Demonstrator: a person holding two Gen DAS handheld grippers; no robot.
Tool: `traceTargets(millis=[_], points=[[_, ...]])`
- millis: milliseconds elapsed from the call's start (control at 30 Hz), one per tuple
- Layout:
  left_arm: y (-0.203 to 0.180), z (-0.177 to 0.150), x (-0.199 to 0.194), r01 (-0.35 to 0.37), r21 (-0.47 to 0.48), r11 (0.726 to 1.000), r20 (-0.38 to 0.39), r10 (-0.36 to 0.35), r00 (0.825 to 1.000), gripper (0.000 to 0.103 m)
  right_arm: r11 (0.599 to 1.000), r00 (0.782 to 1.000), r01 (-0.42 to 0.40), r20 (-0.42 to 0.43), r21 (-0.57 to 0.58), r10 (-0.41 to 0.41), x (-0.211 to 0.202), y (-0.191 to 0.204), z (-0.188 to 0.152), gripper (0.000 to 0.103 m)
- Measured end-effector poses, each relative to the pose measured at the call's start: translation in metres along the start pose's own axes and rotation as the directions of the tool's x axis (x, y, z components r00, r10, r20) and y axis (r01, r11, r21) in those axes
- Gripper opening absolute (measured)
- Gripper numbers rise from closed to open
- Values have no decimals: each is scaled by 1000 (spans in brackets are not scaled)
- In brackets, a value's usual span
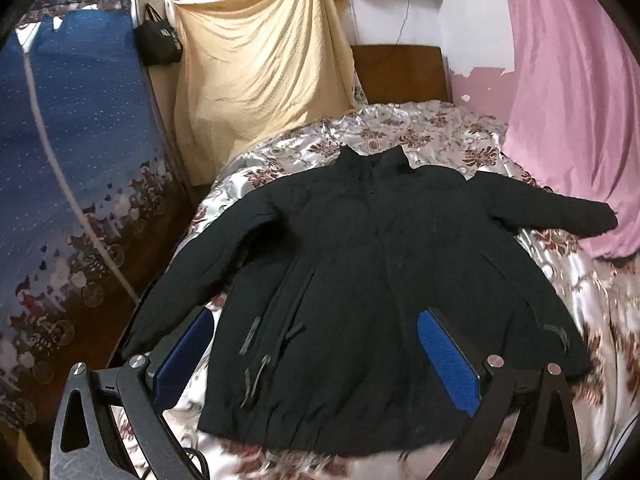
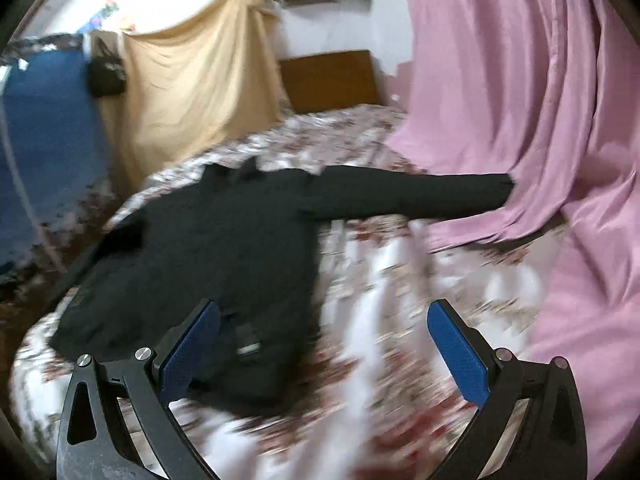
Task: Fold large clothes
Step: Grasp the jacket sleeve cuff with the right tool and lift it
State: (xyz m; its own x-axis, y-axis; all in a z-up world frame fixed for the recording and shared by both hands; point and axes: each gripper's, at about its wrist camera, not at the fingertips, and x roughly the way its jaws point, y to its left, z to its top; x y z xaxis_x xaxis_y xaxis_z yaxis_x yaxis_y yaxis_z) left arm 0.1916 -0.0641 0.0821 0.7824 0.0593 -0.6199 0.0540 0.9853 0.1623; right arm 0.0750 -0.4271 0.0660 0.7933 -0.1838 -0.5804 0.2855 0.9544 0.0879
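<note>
I have the big black padded zip-front jacket [image 1: 372, 280] spread flat, front side up, on the shiny floral-patterned satin bedspread [image 1: 460, 132], collar toward the brown wooden headboard [image 1: 400, 74] and hem nearest me; I judge it is laid out this way so both sleeves and side seams are reachable before any fold begins. One sleeve [image 1: 192, 276] trails down toward the bed's edge, the other [image 2: 412, 196] reaches straight out until its cuff meets the pink draped curtain [image 2: 520, 100]. My left gripper [image 1: 316, 354] hangs above the hem, jaws spread wide with nothing between the blue pads [image 1: 448, 360]; it seems centred there to take the lower edge or that near sleeve. My right gripper [image 2: 324, 356] is likewise released and empty, hovering over the jacket's lower corner and bare bedspread; its view is blurred. No fold is made yet, so I'd say the task is at its very start, probably with a sleeve to bring in first.
</note>
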Motion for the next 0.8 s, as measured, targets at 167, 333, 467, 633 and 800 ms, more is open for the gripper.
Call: traceTargets(millis=[167,333,467,633,800], points=[[-32,38,44,35,18,999,-53,-34,998,103,999,999,-8,42,40,6,34,-29,31,102],[-77,65,99,109,21,994,-75,-108,991,103,995,1000,-3,-16,97,5,87,-59,63,102],[-112,81,149,166,18,986,-95,-163,982,103,979,999,-5,-45,202,14,142,-93,88,102],[-148,94,201,222,-16,975,-77,-222,972,103,929,999,-1,-45,370,19,214,-127,93,102],[-192,104,261,280,-83,956,-130,-289,949,103,813,993,36,-111,582,35,286,-156,76,102]])
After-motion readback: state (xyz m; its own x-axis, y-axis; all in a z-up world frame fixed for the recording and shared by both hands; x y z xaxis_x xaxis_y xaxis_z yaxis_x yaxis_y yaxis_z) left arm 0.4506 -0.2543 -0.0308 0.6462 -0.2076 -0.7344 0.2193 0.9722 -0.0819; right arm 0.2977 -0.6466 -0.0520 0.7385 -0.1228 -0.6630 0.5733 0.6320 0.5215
